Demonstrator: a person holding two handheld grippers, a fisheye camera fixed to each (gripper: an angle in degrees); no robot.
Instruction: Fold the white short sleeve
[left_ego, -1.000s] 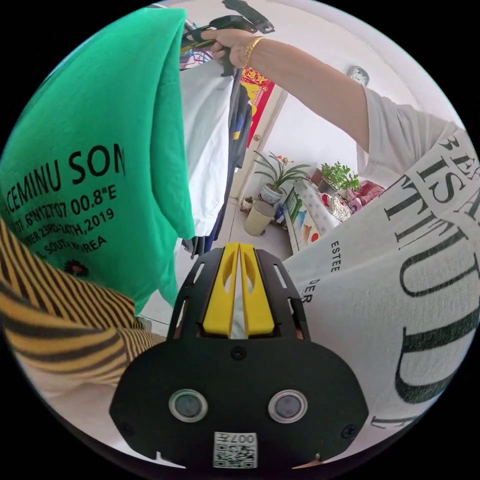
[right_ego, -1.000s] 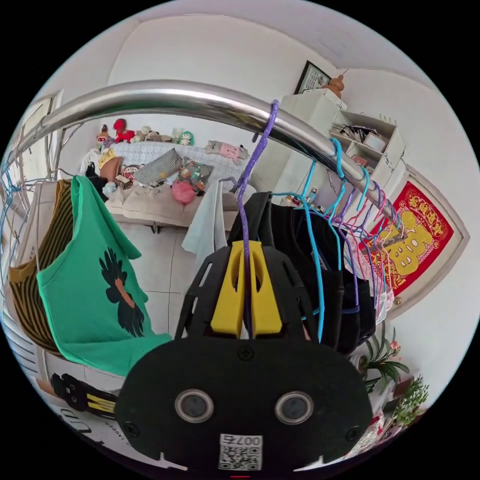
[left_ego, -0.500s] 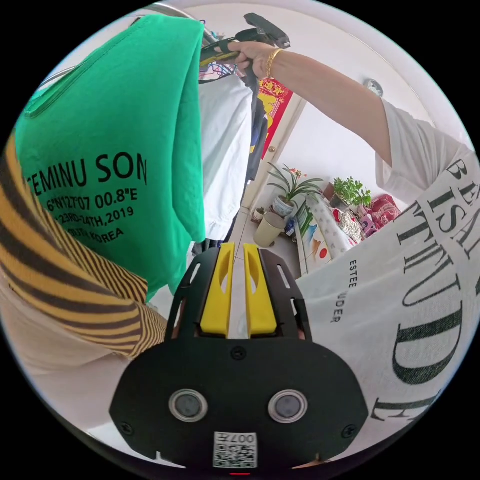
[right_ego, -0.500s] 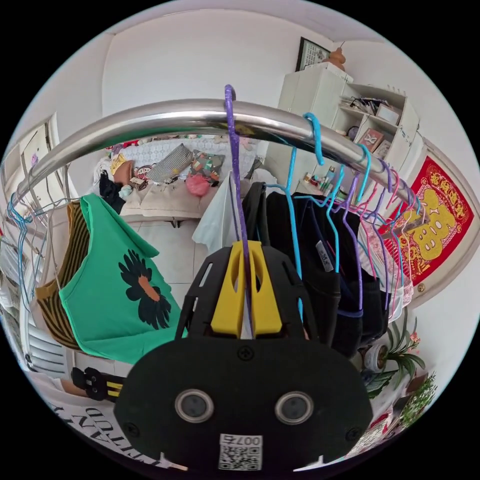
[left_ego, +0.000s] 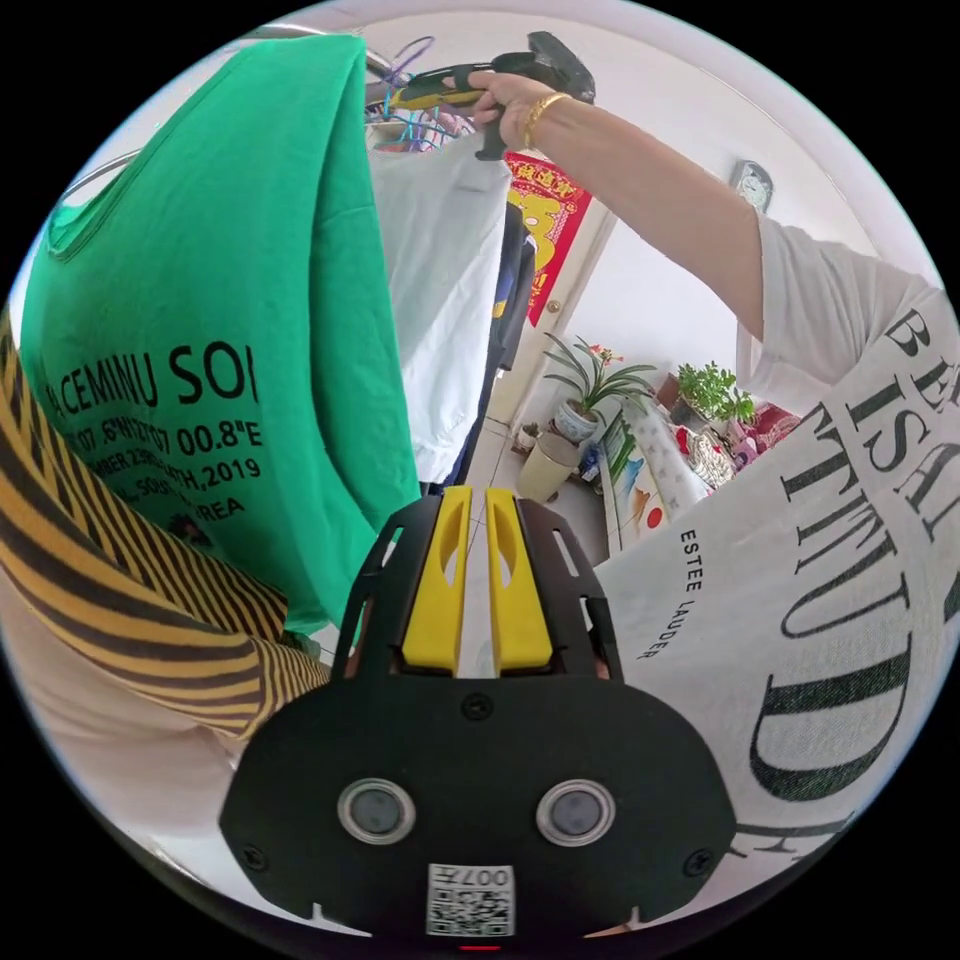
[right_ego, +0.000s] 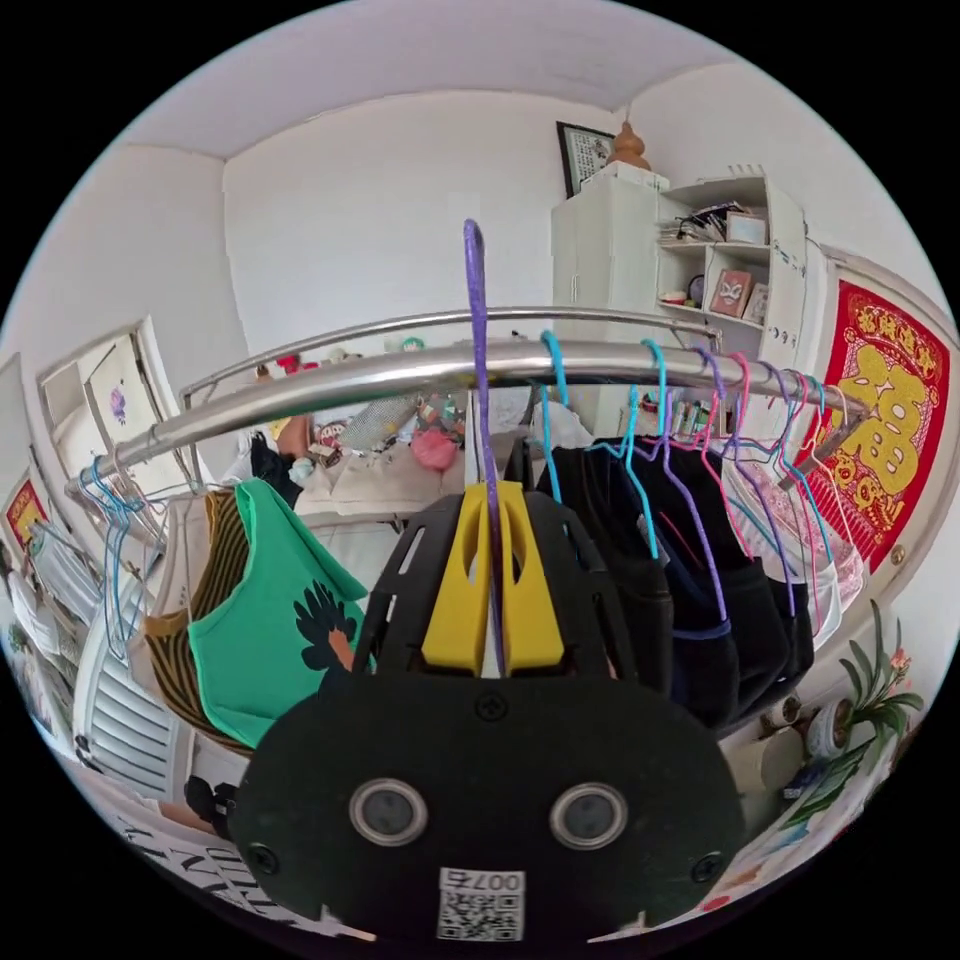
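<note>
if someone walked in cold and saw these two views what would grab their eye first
Probably the bright green t-shirt with black lettering, hanging close on the left gripper view's left side, beside a yellow and black striped garment. In the right gripper view, the right gripper is shut on a purple wire hanger whose hook rises above the shiny steel clothes rail. On the wall at that view's right edge hangs a red and gold poster.

White short sleeve (left_ego: 440, 300) mostly hidden behind the green shirt (left_ego: 200, 300), lower hem lost behind dark garments; in the right gripper view barely a sliver behind the right tool (right_ego: 491, 560). Purple hanger (right_ego: 478, 400) shoulders concealed by that tool's body. Striped top (left_ego: 120, 600) cut off at the picture's edge. Left tool (left_ego: 478, 560): narrow gap between the jaws, nothing visible inside
</note>
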